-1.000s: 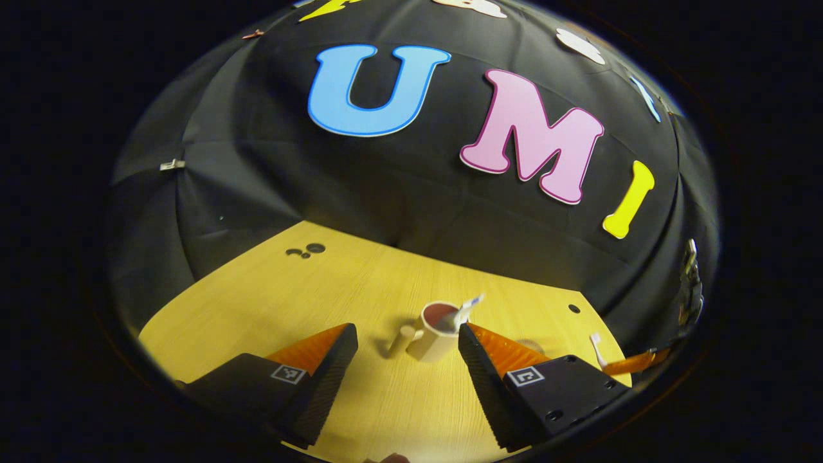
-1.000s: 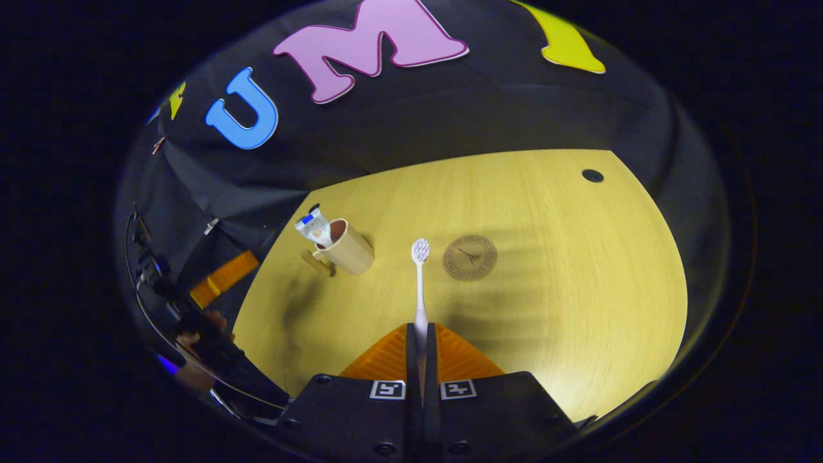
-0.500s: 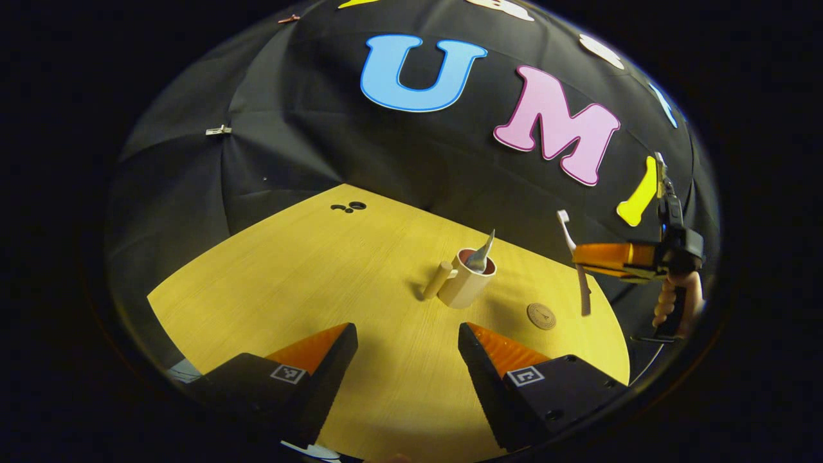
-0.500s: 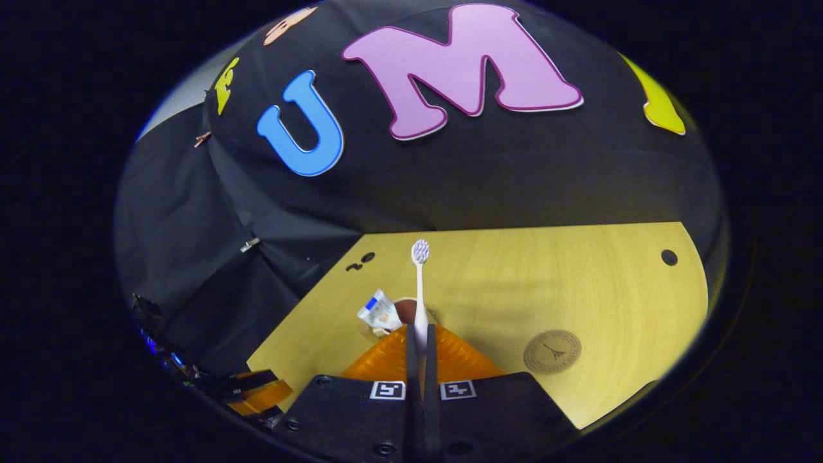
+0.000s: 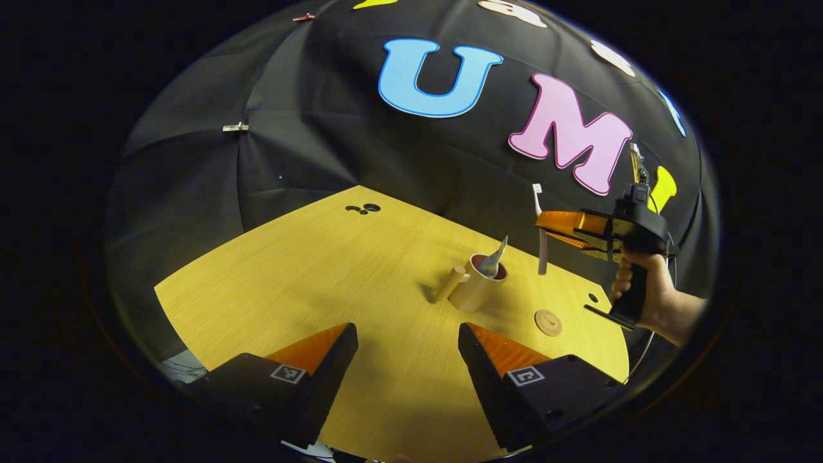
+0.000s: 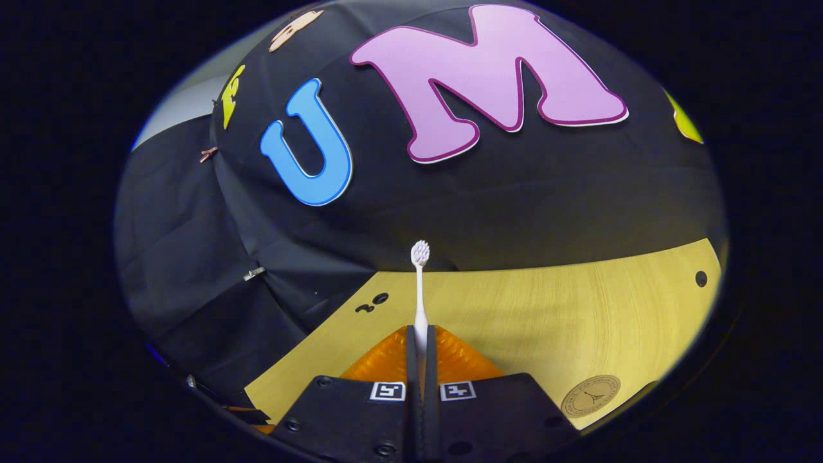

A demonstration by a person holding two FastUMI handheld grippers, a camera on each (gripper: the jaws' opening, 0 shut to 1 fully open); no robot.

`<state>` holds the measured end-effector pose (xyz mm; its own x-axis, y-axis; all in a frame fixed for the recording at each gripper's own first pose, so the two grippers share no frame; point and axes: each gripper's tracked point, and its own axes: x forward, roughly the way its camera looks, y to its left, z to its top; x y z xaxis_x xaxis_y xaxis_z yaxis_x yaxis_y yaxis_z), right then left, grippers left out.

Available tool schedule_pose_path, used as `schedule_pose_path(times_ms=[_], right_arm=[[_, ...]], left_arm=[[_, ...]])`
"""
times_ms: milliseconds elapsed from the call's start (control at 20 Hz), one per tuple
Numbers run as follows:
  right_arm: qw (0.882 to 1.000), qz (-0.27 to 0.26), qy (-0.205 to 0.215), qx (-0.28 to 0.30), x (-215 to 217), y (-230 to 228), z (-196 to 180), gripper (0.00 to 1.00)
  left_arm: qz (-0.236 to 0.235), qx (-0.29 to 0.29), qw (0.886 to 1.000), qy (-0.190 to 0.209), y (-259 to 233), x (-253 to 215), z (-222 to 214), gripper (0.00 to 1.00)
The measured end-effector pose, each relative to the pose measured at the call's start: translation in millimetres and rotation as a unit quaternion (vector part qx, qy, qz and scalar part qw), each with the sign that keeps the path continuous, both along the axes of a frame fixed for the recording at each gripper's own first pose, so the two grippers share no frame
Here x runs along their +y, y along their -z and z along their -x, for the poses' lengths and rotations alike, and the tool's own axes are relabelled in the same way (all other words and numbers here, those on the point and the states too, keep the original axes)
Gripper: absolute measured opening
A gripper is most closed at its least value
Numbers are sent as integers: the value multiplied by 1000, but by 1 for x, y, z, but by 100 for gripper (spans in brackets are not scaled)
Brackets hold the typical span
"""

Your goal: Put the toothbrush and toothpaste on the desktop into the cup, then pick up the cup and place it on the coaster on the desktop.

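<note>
While the cup sits on the yellow wooden desktop, it's a beige mug with a reddish-brown inside and a stubby handle sticking out to its left. The toothpaste is already in it, silvery crimped end poking above the rim. Up and to the right of the cup, the right gripper pinches the toothbrush, a thin white one held upright in the air, bristles on top, both orange fingers pressed on its handle. The coaster, a round tan disc, lies just right of the cup. On the near side of the cup, the left gripper hovers, jaws spread wide, holding nothing.
</note>
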<state>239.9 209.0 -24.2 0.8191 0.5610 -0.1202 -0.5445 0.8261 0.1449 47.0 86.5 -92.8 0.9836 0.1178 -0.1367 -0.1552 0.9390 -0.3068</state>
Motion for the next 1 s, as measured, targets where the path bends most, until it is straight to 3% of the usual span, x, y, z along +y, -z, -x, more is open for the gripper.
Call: schedule_pose_path(times_ms=[650,1000], right_arm=[[999,11,18,-38,19,43,-67,5],[998,24,16,-52,18,64,-56,8]], left_arm=[[14,-21,1000,-15,-7,3,-38,97],[11,-9,1000,-11,4,-5,-41,97]])
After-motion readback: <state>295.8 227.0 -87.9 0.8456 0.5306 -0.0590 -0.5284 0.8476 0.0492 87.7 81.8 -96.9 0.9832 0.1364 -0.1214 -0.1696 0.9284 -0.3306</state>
